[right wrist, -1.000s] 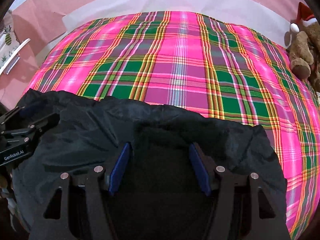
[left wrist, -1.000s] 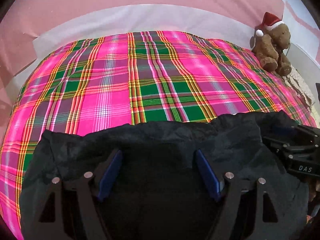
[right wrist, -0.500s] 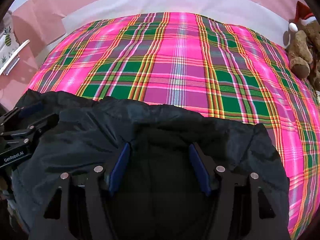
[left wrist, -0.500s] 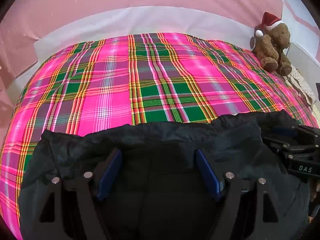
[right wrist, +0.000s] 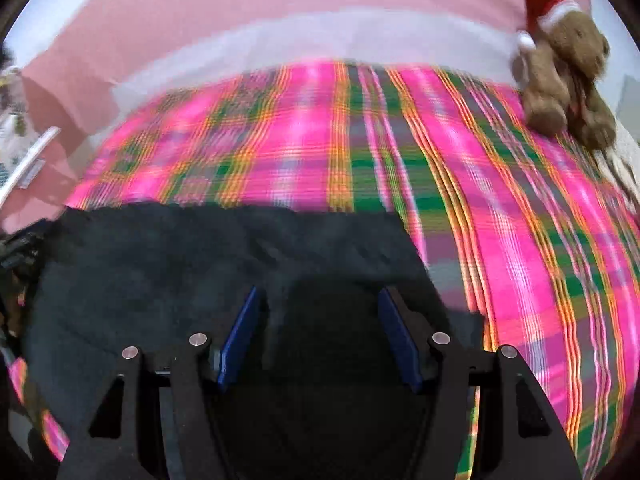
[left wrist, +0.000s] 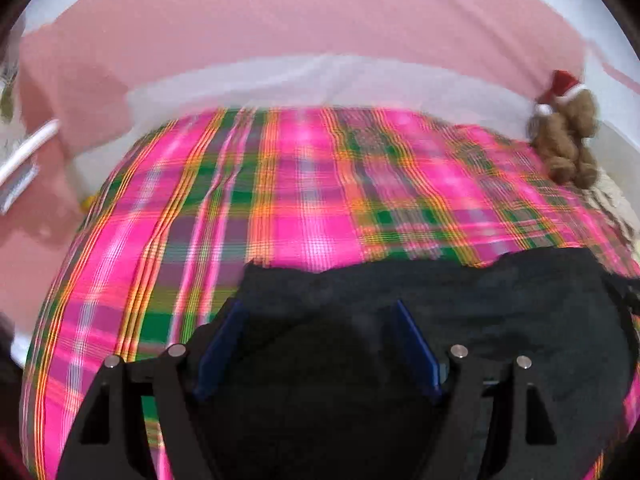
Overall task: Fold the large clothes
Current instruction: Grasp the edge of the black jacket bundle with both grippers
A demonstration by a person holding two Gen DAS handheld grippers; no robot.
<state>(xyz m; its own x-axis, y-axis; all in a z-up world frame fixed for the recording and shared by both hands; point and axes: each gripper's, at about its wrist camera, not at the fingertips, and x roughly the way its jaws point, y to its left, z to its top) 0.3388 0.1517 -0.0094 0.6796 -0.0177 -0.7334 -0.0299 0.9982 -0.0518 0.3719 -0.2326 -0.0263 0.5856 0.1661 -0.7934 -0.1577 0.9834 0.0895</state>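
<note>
Left tongs (left wrist: 316,344) and right tongs (right wrist: 318,336) both gape wide over the black garment (left wrist: 480,320), gripping nothing. Plaid bedspread (right wrist: 500,240) beyond; teddy bear (right wrist: 564,68) at far right.

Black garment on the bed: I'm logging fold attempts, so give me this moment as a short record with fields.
surface: plaid bedspread, pink and green
garment: black garment, lying bunched at the near edge of the bedspread
left gripper: open, fingers spread over the garment, nothing clamped
right gripper: open, over the garment's right part
bystander item: teddy bear in a Santa hat, far right corner, apart from the garment
image quality: both views motion-blurred
</note>
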